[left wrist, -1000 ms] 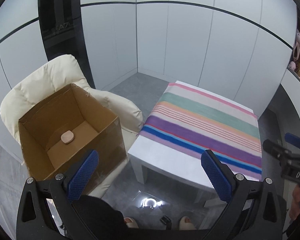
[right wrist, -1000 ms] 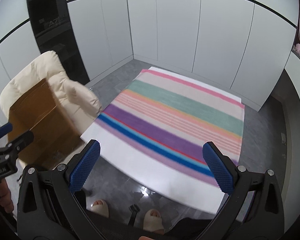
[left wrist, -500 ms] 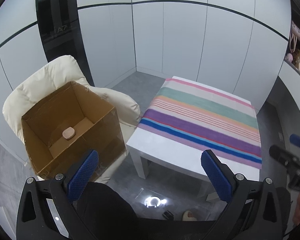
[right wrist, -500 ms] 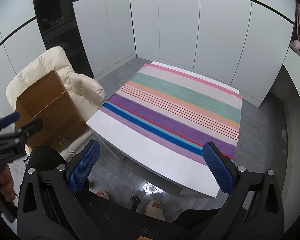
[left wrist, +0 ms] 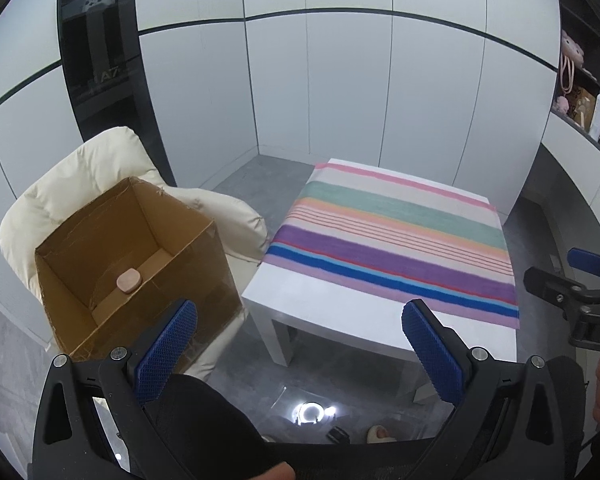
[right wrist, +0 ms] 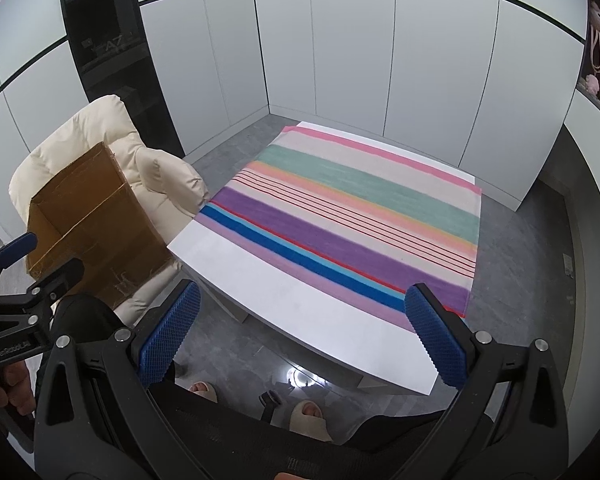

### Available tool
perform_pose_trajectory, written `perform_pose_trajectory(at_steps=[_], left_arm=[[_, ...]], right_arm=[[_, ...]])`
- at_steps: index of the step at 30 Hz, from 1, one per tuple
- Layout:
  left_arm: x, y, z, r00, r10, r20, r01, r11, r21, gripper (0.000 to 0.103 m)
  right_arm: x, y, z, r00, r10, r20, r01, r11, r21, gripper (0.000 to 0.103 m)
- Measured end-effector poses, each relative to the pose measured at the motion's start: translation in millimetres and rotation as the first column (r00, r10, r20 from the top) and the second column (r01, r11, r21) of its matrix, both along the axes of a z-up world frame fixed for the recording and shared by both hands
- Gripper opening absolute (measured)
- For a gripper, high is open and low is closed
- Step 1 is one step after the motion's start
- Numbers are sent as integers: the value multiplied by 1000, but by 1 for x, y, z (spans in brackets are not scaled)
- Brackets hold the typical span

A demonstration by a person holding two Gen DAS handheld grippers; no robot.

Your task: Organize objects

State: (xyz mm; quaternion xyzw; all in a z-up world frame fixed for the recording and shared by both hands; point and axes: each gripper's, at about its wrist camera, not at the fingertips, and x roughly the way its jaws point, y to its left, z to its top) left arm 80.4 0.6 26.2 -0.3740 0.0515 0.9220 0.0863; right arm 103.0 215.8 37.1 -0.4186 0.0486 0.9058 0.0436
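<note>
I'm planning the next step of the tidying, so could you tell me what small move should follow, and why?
Probably none beyond holding both grippers back: the left gripper and right gripper are open and hold nothing, the striped cloth on the white table carries no objects, and the one small pinkish item visible already lies inside the cardboard box on the cream chair.

Right tool [right wrist: 300, 336] jaws spread, empty, above striped cloth [right wrist: 340, 216] on white table [right wrist: 292, 304]; cardboard box [right wrist: 96, 224] left

"A7" stands in pale letters on the dark glass panel [left wrist: 100, 76] at far left, also legible from the right wrist. The right gripper [left wrist: 592, 300] body shows "DA", cut off at the frame edge.
</note>
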Motion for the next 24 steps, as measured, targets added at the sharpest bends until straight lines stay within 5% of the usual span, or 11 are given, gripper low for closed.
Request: perform_pose_trajectory(at_steps=[24], left_arm=[[-1,-1,-1,1000,5,-24,-5,1000,-10,103]], right_arm=[[-4,-11,-5,1000,19,1,-19,999,35,103]])
